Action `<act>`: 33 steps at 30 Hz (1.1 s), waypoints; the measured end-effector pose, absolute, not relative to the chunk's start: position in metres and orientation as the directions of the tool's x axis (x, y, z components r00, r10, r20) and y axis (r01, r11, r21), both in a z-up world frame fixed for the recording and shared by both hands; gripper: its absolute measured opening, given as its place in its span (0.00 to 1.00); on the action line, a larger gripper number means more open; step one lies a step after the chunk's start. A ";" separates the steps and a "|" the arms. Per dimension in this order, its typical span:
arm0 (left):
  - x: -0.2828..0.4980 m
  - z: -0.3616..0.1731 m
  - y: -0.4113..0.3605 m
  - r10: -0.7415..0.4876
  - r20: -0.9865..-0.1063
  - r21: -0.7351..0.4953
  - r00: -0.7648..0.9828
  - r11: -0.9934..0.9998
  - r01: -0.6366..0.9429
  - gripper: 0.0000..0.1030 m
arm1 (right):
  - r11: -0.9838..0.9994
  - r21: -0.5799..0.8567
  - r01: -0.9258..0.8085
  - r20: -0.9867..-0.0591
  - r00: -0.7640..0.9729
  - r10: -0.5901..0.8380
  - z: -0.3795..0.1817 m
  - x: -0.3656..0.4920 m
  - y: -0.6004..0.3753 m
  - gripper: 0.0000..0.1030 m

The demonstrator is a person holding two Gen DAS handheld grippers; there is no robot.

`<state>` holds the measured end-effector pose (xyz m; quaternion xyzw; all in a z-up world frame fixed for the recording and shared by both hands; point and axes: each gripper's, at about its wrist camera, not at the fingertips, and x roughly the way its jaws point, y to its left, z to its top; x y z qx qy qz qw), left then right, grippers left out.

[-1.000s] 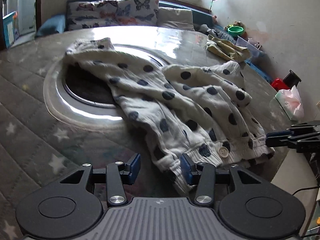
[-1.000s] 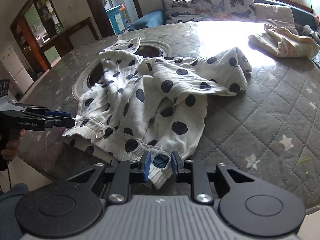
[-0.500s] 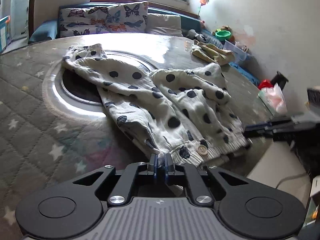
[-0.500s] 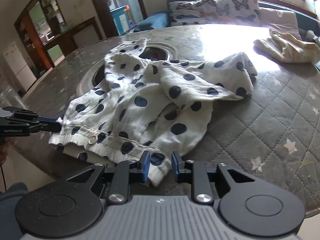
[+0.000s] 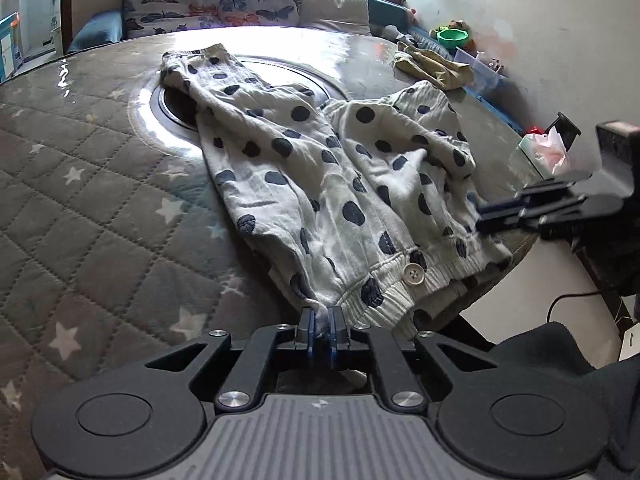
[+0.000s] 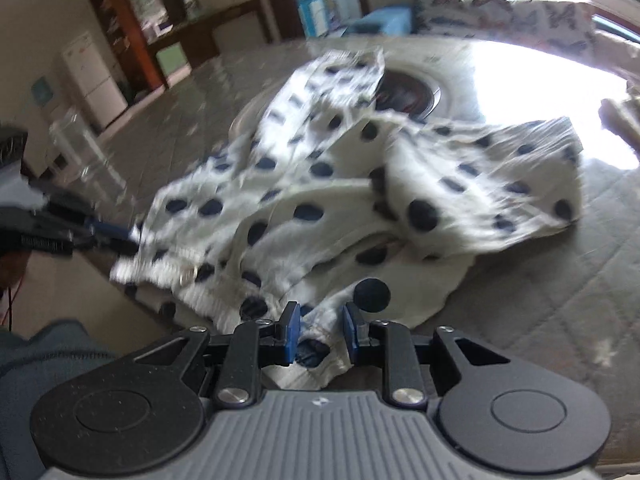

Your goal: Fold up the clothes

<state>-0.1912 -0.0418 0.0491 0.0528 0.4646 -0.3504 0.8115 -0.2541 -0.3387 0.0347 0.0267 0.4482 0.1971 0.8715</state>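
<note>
Two claws are working at the near hem of one pair of white trousers with dark dots (image 5: 320,184), which is lying spread and rumpled across the round quilted worktop (image 5: 100,208), partly covering the glass turntable (image 5: 168,120) at its middle. The left claw (image 5: 321,326) is pinching a small tuft of the ribbed waistband, its blue pads nearly meeting on the cloth, having just been closing onto it. A pale button (image 5: 413,274) is sitting on that waistband just to the right of the pinch. The right claw (image 6: 320,330) is gripping a thicker bunch of waistband fabric between its pads, which are standing somewhat apart around it; the right wrist view is blurred. Both trouser legs are reaching away toward the far side of the worktop. A crumpled yellowish garment (image 5: 434,68) is lying well apart near the far edge, and butterfly-print cushions (image 5: 216,4) are lining the bench behind.
</note>
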 end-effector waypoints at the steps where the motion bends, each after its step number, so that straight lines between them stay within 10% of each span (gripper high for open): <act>1: -0.190 0.049 -0.040 -0.514 -0.794 -0.238 0.324 0.754 0.613 0.08 | 0.917 0.224 -0.329 -0.775 0.510 0.373 0.034 -0.254 -0.337 0.22; 29: -0.155 0.063 -0.150 -0.700 -0.682 -0.255 0.212 0.499 0.828 0.29 | 0.978 0.201 0.057 -0.677 0.730 0.096 0.037 -0.138 -0.484 0.35; 33: -0.157 0.049 -0.168 -0.700 -0.696 -0.275 0.162 0.468 0.840 0.29 | 0.981 0.186 0.057 -0.681 0.727 0.087 0.035 -0.126 -0.477 0.07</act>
